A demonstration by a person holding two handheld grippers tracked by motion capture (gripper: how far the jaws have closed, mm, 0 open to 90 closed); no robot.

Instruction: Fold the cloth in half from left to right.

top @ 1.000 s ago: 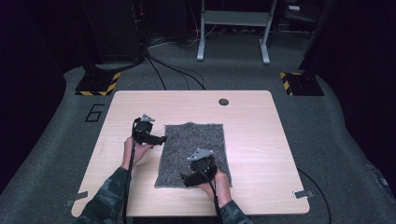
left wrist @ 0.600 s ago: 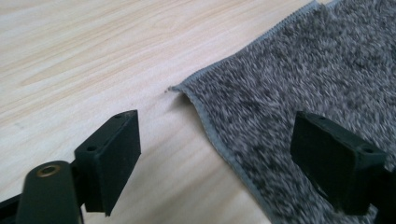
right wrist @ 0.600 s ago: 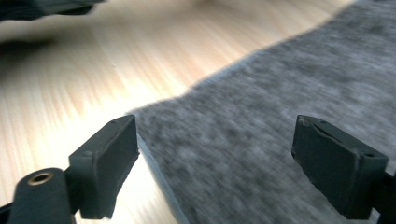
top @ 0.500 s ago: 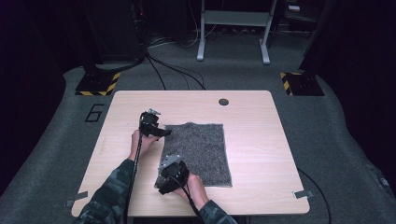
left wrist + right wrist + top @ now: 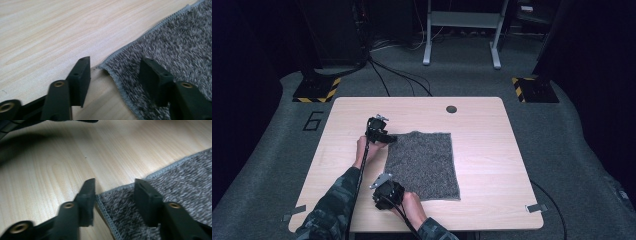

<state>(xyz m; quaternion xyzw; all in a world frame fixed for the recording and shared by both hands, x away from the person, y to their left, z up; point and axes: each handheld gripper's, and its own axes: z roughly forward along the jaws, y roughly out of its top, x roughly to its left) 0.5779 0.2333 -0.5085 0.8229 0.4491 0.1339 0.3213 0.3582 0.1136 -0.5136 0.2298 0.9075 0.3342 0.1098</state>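
Observation:
A grey fluffy towel (image 5: pixel 427 162) lies flat on the wooden table (image 5: pixel 492 150). My left gripper (image 5: pixel 386 139) is at the towel's far left corner. In the left gripper view that corner (image 5: pixel 112 68) lies between the half-closed jaws, one fingertip (image 5: pixel 81 75) over bare wood and the other over the pile. My right gripper (image 5: pixel 387 194) is at the near left corner. In the right gripper view this corner (image 5: pixel 110 200) also lies between the jaws. Both pairs of jaws have just been closing, with a gap still showing at the pads.
A small round dark hole (image 5: pixel 451 109) sits near the table's far edge. Tape strips (image 5: pixel 532 207) mark the front corners. Beyond the table are floor cables, black-and-yellow floor plates (image 5: pixel 317 90) and a metal stand (image 5: pixel 462 30).
My right hand has slid left along the towel's near edge to its near left corner. The left hand has shifted slightly and lowered onto the far left corner. Both pairs of jaws are narrower.

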